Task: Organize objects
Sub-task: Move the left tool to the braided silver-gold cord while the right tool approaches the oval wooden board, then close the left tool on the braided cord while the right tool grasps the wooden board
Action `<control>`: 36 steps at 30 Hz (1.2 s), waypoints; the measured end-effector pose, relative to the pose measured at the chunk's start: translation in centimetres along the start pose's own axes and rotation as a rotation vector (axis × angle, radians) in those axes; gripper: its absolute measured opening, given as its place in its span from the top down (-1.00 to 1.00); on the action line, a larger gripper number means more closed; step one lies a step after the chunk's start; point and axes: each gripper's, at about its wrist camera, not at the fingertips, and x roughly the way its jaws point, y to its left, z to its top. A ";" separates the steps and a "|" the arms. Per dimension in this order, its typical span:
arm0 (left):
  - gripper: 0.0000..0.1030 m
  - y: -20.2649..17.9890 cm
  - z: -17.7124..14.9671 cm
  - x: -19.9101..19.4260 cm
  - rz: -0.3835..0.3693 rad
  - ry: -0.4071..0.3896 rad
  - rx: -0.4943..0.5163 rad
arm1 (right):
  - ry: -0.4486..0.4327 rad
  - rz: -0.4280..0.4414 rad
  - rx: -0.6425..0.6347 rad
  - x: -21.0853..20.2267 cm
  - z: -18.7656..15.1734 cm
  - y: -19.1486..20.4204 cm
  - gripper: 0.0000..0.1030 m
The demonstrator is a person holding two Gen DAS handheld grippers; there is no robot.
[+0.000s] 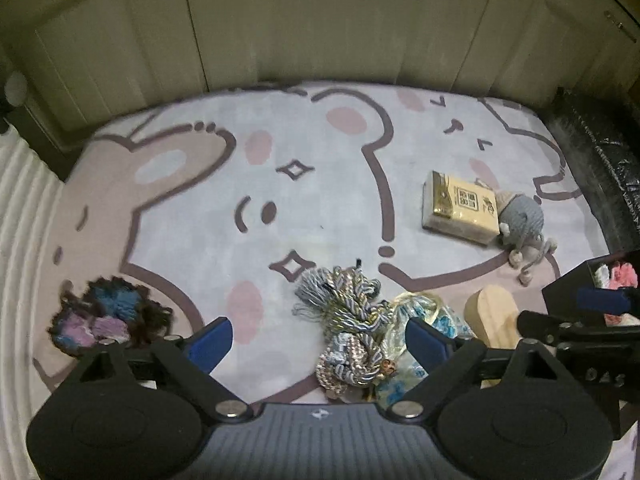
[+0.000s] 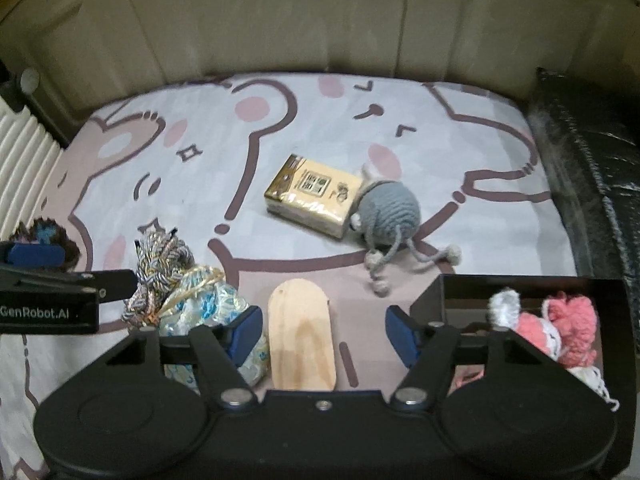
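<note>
The left gripper (image 1: 320, 340) is wide open and holds nothing. Between its blue fingers (image 1: 210, 342) lies a twisted bundle of cord (image 1: 348, 320) on the bear blanket (image 1: 200, 208). A shiny blue pouch (image 2: 208, 308) lies touching the cord. The right gripper (image 2: 322, 334) is wide open too, with nothing in it. A flat wooden piece (image 2: 302, 340) lies between its fingers on the blanket. A black box (image 2: 520, 284) sits at the right, with pink and white knitted toys (image 2: 560, 328) inside. Farther back, a gold packet (image 2: 316, 196) touches a gray knitted toy (image 2: 386, 208). A fuzzy dark yarn thing (image 1: 106, 316) lies far to the left.
</note>
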 end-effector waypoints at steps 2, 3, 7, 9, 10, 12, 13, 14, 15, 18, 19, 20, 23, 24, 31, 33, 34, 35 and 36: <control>-0.80 0.2 0.1 0.4 -0.027 0.010 -0.016 | 0.017 0.004 -0.013 0.6 0.0 0.2 -0.23; -0.75 0.3 0.1 0.6 -0.034 0.014 -0.020 | 0.026 0.005 -0.015 0.9 0.0 0.3 -0.19; -0.56 0.2 0.2 1.3 -0.020 0.031 -0.009 | 0.057 -0.001 -0.027 2.0 0.0 0.6 -0.10; -0.45 0.2 0.3 1.7 -0.016 0.043 0.000 | 0.069 0.002 -0.022 2.4 0.0 0.5 -0.08; -0.42 0.2 0.3 1.9 -0.022 0.054 0.006 | 0.076 0.004 -0.013 2.6 0.0 0.5 -0.07; -0.33 0.2 0.2 2.4 -0.043 0.074 0.004 | 0.089 0.009 -0.012 2.9 -0.1 0.5 -0.01; -0.32 0.1 0.2 2.6 -0.046 0.081 0.008 | 0.096 0.011 -0.013 3.1 -0.1 0.6 -0.01; -0.30 0.0 0.1 2.8 -0.045 0.087 0.015 | 0.105 0.013 -0.018 3.2 -0.1 0.6 -0.01; -0.29 -0.2 0.1 3.0 -0.037 0.092 0.025 | 0.113 0.012 -0.017 3.3 -0.2 0.7 -0.01; -0.27 -0.2 -0.1 3.7 -0.020 0.106 0.030 | 0.116 0.017 0.004 3.5 -0.1 0.6 -0.01; -0.26 0.0 -0.1 3.9 -0.025 0.111 0.019 | 0.117 0.021 0.009 3.5 -0.1 0.6 0.01; -0.25 0.1 -0.2 4.0 -0.026 0.113 0.006 | 0.119 0.026 0.013 3.5 -0.1 0.5 0.05; -0.20 0.4 -0.2 4.5 -0.027 0.122 -0.011 | 0.125 0.043 0.031 3.6 -0.1 0.4 0.10; -0.19 0.4 -0.2 4.8 -0.033 0.126 -0.015 | 0.128 0.045 0.038 3.7 -0.1 0.3 0.10; -0.16 0.0 -0.3 6.4 -0.018 0.145 -0.014 | 0.154 0.032 0.006 3.6 0.0 0.8 0.10; -0.16 -0.2 -0.3 6.6 -0.010 0.139 -0.003 | 0.157 0.041 0.007 3.8 0.1 0.8 0.10; -0.16 -0.4 -0.3 6.7 -0.003 0.136 0.008 | 0.159 0.043 0.011 3.8 0.1 0.9 0.10; -0.16 -0.5 -0.3 6.7 0.001 0.133 0.017 | 0.172 0.042 0.003 3.9 0.1 1.0 0.11; -0.16 -0.6 -0.2 6.8 0.006 0.132 0.025 | 0.185 0.034 -0.013 4.0 0.0 1.3 0.11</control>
